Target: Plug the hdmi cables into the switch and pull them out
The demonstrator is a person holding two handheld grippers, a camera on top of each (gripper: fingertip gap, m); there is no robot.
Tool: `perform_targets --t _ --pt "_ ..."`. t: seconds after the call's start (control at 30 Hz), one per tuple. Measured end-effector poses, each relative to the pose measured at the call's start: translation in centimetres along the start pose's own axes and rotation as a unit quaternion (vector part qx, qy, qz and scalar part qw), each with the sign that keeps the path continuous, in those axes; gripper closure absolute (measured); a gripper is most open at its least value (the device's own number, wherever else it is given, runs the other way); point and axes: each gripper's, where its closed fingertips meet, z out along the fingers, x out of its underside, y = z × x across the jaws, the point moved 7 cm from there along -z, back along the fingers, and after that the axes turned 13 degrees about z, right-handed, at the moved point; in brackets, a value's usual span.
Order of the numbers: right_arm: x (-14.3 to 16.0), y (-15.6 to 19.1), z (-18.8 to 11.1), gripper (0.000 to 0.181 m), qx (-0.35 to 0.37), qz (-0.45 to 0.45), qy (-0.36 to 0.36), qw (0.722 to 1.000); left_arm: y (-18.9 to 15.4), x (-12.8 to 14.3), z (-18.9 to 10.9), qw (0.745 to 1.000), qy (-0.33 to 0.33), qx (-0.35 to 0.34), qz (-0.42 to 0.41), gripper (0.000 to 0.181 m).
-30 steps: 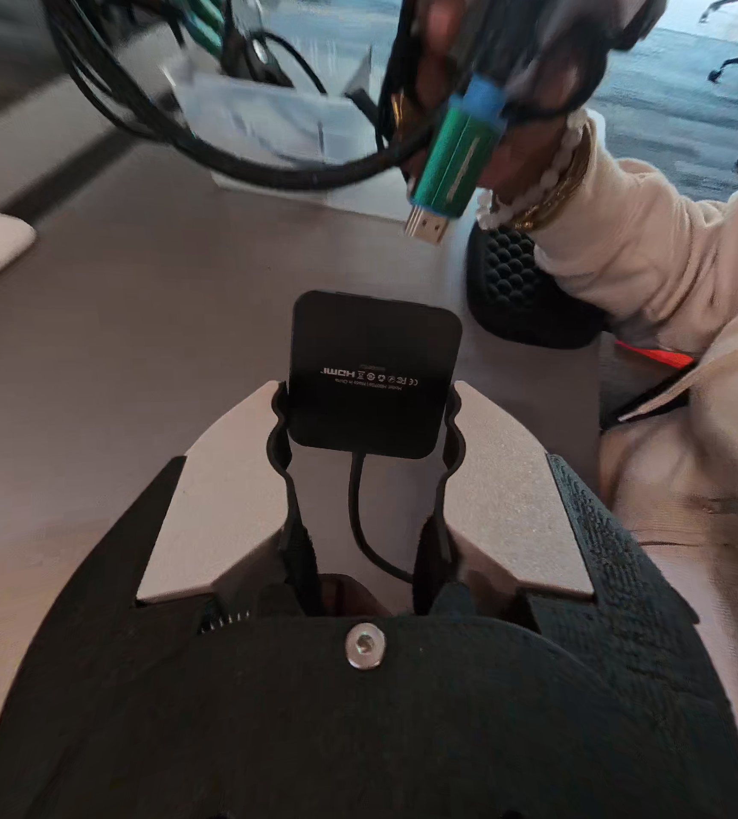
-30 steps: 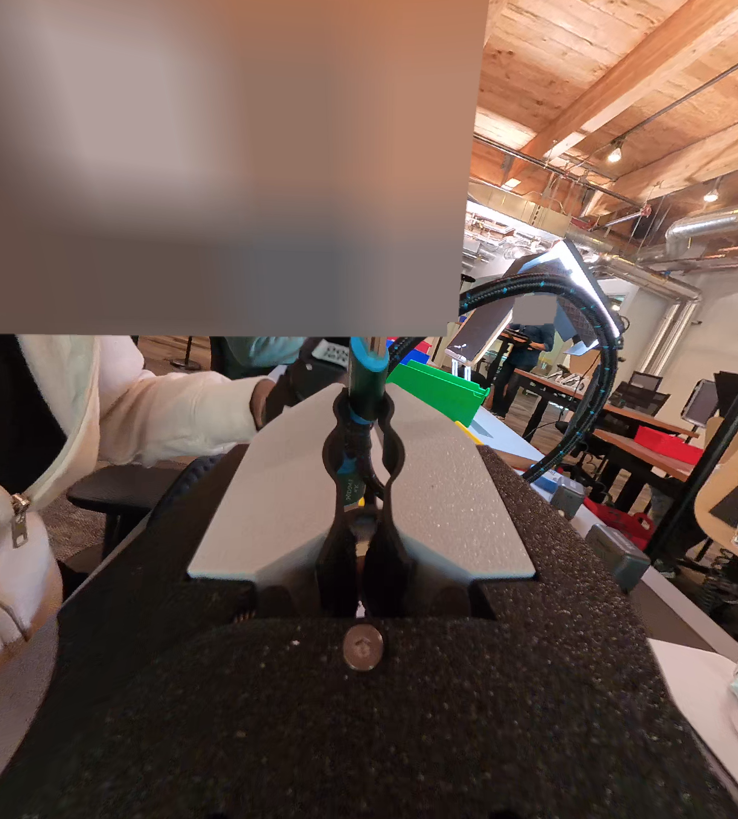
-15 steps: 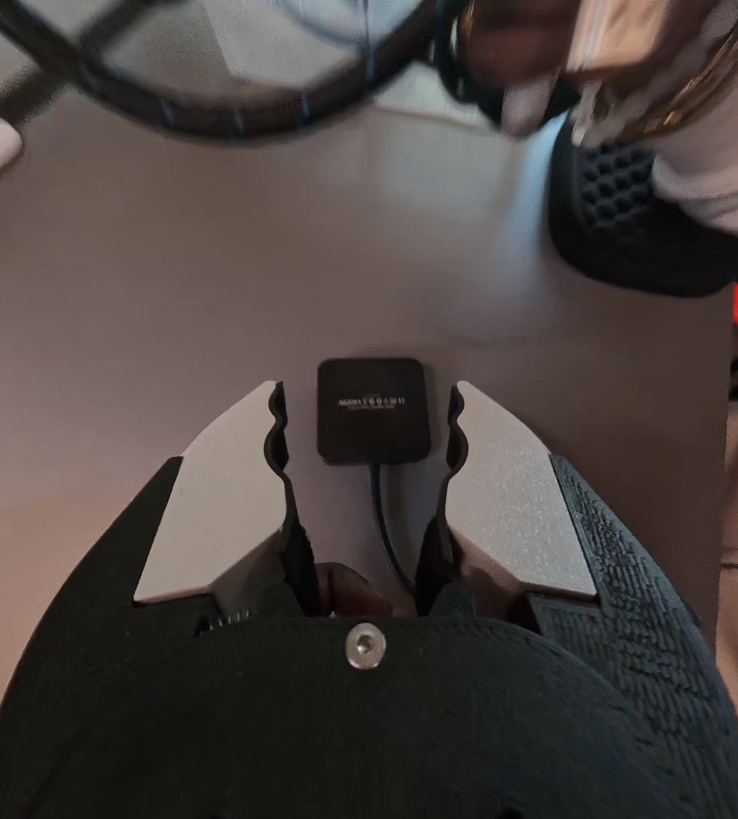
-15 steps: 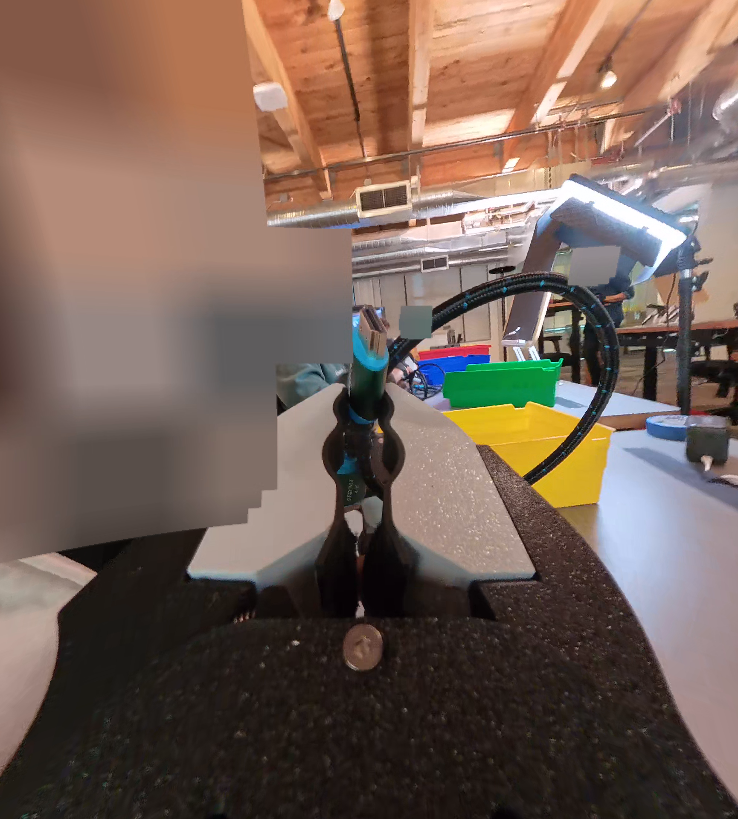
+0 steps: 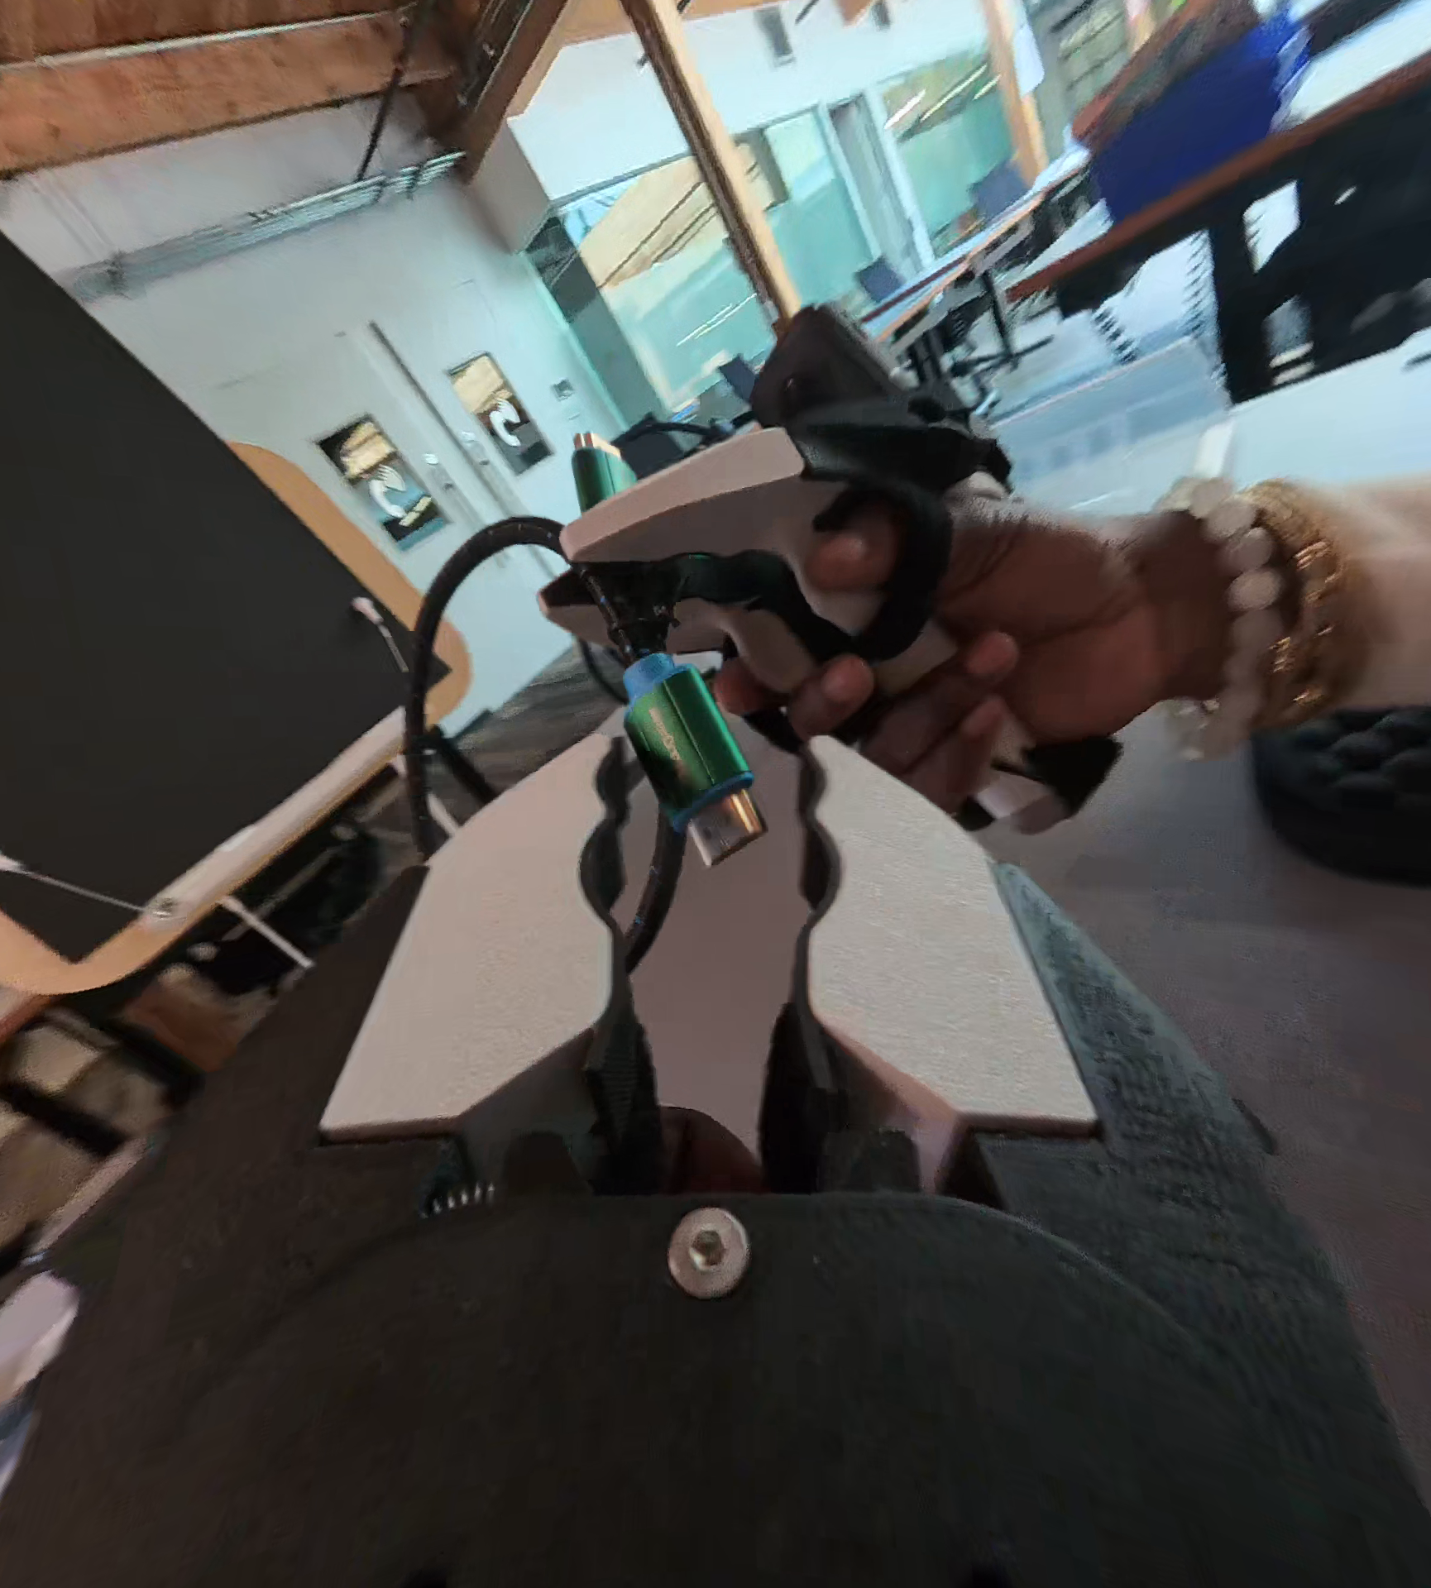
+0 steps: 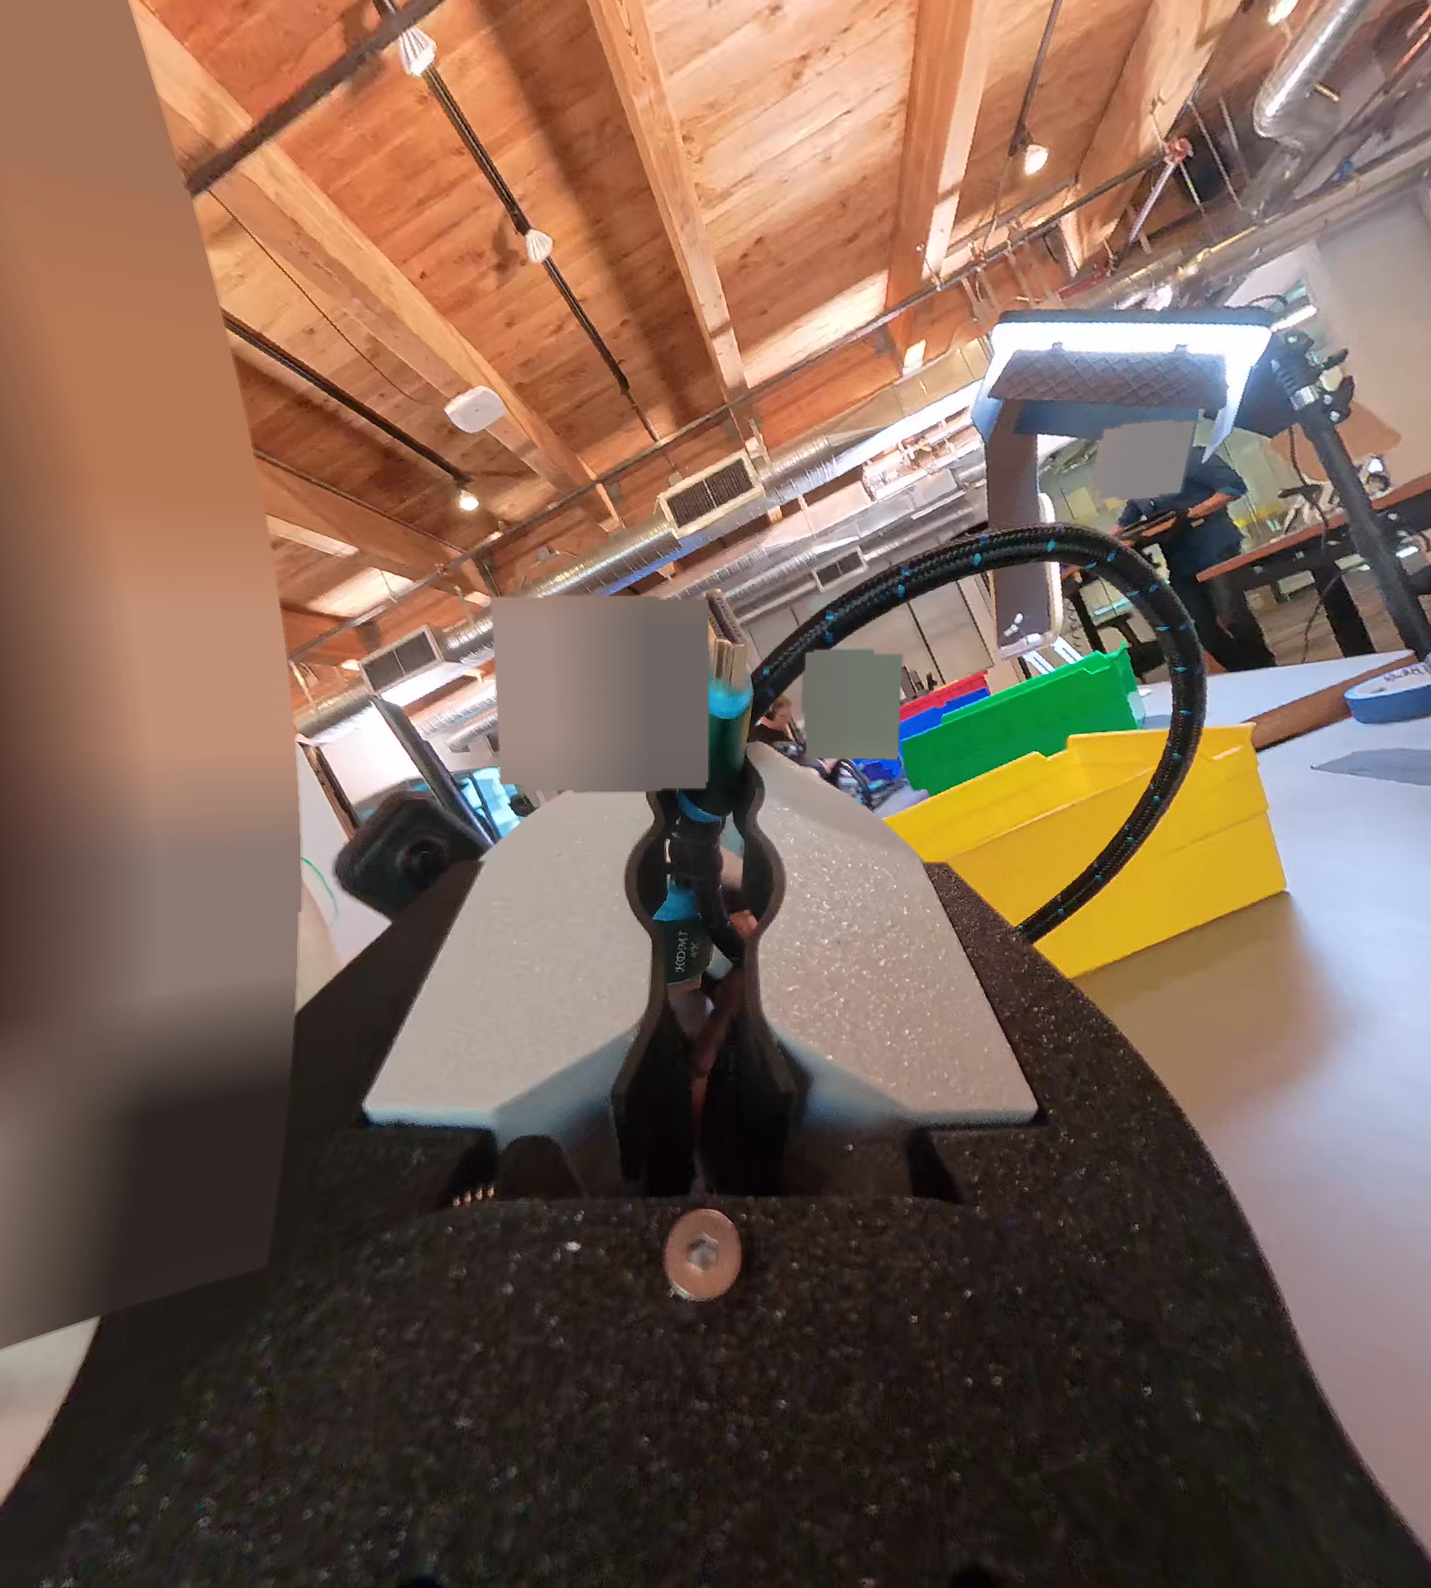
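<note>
The left gripper (image 5: 708,825) had been raised off the HDMI switch, fingers spread and empty. A green HDMI plug (image 5: 689,765) dangled between them, while its cable was pinched by the right gripper (image 6: 708,803) above.

Green HDMI plug (image 5: 689,767) hanging in the gap of the spread left claw (image 5: 705,778), right claw (image 5: 609,558) just beyond, bare desk (image 5: 1296,988) at right, yellow bin (image 6: 1125,825) crowding the desk's far side
</note>
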Motion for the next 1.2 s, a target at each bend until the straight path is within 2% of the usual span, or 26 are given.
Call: perform_targets --t 0.03,0.13,0.2,0.27,0.4,0.53,0.63,0.73,0.83,0.87,0.93,0.97,1.03,1.2 --pt "0.1 0.0 0.1 0.169 0.006 -0.008 0.006 1.0 0.1 0.1 0.0 1.0 0.009 -0.016 0.009 0.154" --pt "0.1 0.3 0.2 0.169 0.033 -0.057 0.016 0.998 0.1 0.5 -0.2 0.999 0.013 -0.028 -0.02 0.16" --pt "0.1 0.6 0.3 0.167 0.055 -0.103 0.029 0.993 0.3 1.0 -0.3 0.995 -0.013 -0.014 -0.097 0.162" --pt "0.1 0.9 0.4 0.164 0.073 -0.151 0.037 0.985 0.8 1.6 -0.5 0.98 -0.048 -0.001 -0.194 0.166" --pt "0.2 1.0 0.5 0.151 0.11 -0.236 0.068 0.963 1.9 2.6 -0.9 0.922 -0.12 0.034 -0.367 0.168" --pt "0.9 1.5 1.0 0.151 0.12 -0.315 0.102 0.936 2.8 4.2 -1.4 0.851 -0.168 0.034 -0.497 0.169" --pt "1.6 2.1 1.4 0.153 0.108 -0.368 0.128 0.914 3.2 5.2 -1.7 0.805 -0.19 0.03 -0.561 0.169" --pt "2.7 2.3 1.8 0.156 0.102 -0.4 0.176 0.894 3.1 5.4 -1.6 0.781 -0.205 0.039 -0.588 0.169" --pt "2.6 0.5 1.7 0.15 0.22 -0.42 0.198 0.858 2.6 5.2 -1.3 0.775 -0.204 0.077 -0.593 0.17" --pt "2.5 0.0 1.6 0.142 0.245 -0.396 0.198 0.863 2.4 5.1 -1.2 0.776 -0.202 0.092 -0.591 0.169" --pt "2.6 -0.4 1.6 0.137 0.233 -0.302 0.186 0.905 2.2 4.9 -1.1 0.772 -0.204 0.115 -0.591 0.169" --pt "2.5 -0.4 1.6 0.138 0.212 -0.252 0.173 0.928 2.1 4.8 -1.1 0.769 -0.204 0.129 -0.592 0.169" --pt "2.8 -0.3 1.7 0.157 0.146 -0.177 0.157 0.961 2.1 4.7 -1.0 0.759 -0.21 0.142 -0.6 0.168" --pt "3.1 -0.7 1.6 0.159 0.112 -0.12 0.145 0.976 2.0 4.6 -1.1 0.754 -0.208 0.157 -0.603 0.167"
